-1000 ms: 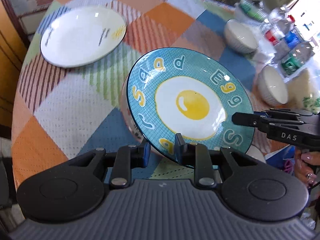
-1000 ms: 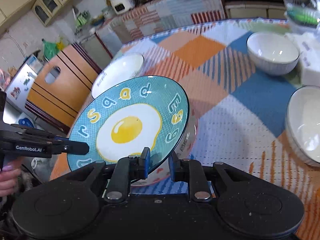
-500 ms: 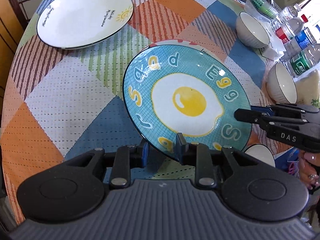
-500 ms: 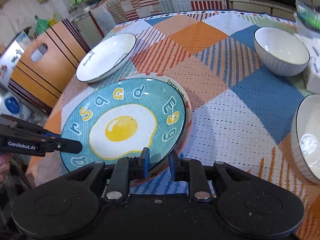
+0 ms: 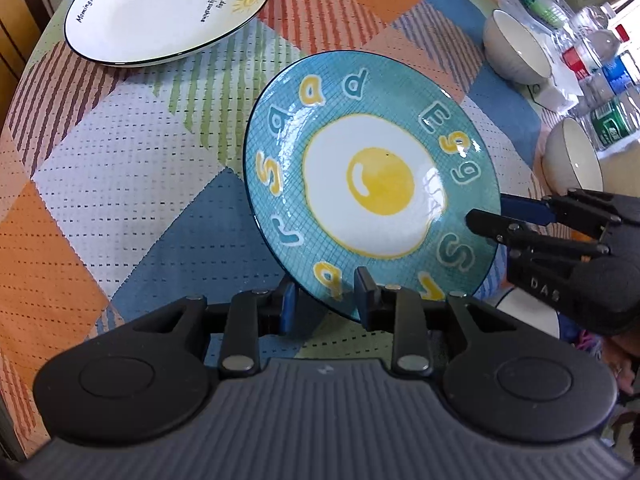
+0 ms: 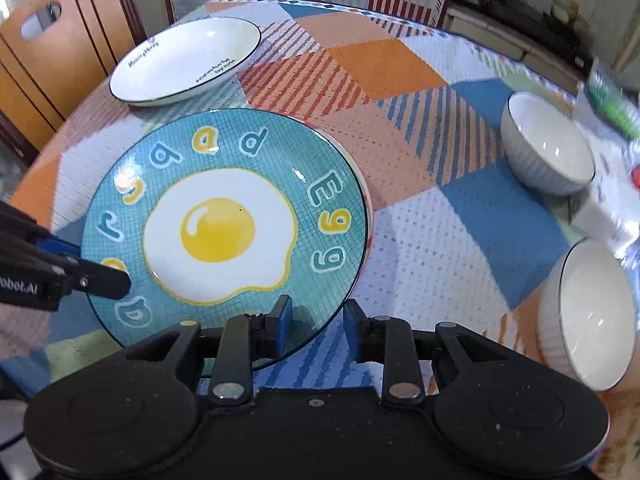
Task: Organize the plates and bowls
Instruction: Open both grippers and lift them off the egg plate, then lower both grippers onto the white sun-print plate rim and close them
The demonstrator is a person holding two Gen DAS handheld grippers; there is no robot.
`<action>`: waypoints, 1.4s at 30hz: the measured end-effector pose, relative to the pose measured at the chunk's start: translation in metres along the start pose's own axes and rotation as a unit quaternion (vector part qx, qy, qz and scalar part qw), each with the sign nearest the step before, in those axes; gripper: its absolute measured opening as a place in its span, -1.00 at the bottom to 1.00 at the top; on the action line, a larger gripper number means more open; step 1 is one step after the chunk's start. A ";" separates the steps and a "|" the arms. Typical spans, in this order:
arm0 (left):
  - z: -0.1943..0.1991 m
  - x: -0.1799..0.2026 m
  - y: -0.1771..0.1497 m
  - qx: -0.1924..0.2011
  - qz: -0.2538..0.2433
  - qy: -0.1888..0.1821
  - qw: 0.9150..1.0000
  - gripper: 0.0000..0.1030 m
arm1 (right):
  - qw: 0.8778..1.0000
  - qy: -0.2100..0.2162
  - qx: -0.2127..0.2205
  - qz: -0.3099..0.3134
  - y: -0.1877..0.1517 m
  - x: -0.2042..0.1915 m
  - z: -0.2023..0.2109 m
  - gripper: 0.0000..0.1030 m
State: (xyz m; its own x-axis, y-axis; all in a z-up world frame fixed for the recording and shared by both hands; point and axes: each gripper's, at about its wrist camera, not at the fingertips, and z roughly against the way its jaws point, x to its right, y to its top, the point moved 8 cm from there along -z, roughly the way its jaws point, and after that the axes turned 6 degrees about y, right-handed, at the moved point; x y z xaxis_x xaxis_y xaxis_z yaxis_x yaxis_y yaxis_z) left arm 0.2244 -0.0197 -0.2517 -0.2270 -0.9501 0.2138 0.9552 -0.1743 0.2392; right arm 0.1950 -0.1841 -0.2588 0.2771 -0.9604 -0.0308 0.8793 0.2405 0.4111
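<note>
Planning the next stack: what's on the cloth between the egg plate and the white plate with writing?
Nothing: only bare checked tablecloth separates the egg plate from the white plate, shown in both wrist views.

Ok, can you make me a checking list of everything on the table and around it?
Surface: checked tablecloth, on a round table.
Job's things: egg plate lying on a second plate, of which only the rim shows; white plate apart; far white bowl and near white bowl.
Clutter: bottles at the table's edge.
Tools: left tool and right tool both opening, with the egg plate's rim between their pads.
Cables: nothing seen.
Surroundings: wooden furniture beside the table.
</note>
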 end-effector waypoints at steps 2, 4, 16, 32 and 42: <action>0.001 0.000 -0.001 0.002 0.004 0.000 1.000 -0.45 | 1.000 -0.012 0.003 0.007 0.001 -0.001 -0.001 -0.30; 0.008 0.000 -0.003 0.008 -0.002 -0.004 1.000 -0.49 | 1.000 -0.015 0.004 -0.005 0.001 0.001 -0.001 -0.29; 0.077 -0.016 0.002 0.073 -0.021 0.028 0.997 -0.48 | 0.996 0.050 0.075 -0.019 0.022 -0.016 0.073 -0.23; 0.147 -0.033 0.016 0.147 -0.058 0.044 0.987 -0.22 | 0.982 0.117 0.141 0.048 0.058 -0.057 0.123 0.20; 0.128 -0.078 0.044 0.177 -0.016 0.076 0.981 0.31 | 0.972 0.158 0.152 0.087 0.087 -0.075 0.088 0.49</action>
State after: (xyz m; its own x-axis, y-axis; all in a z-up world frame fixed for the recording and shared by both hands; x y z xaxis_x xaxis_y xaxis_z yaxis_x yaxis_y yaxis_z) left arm 0.2598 0.0794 -0.1369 -0.1988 -0.9780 0.0632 0.8162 -0.1295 0.5630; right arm 0.2170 -0.1038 -0.1401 0.5594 -0.8055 -0.1956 0.6665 0.2968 0.6839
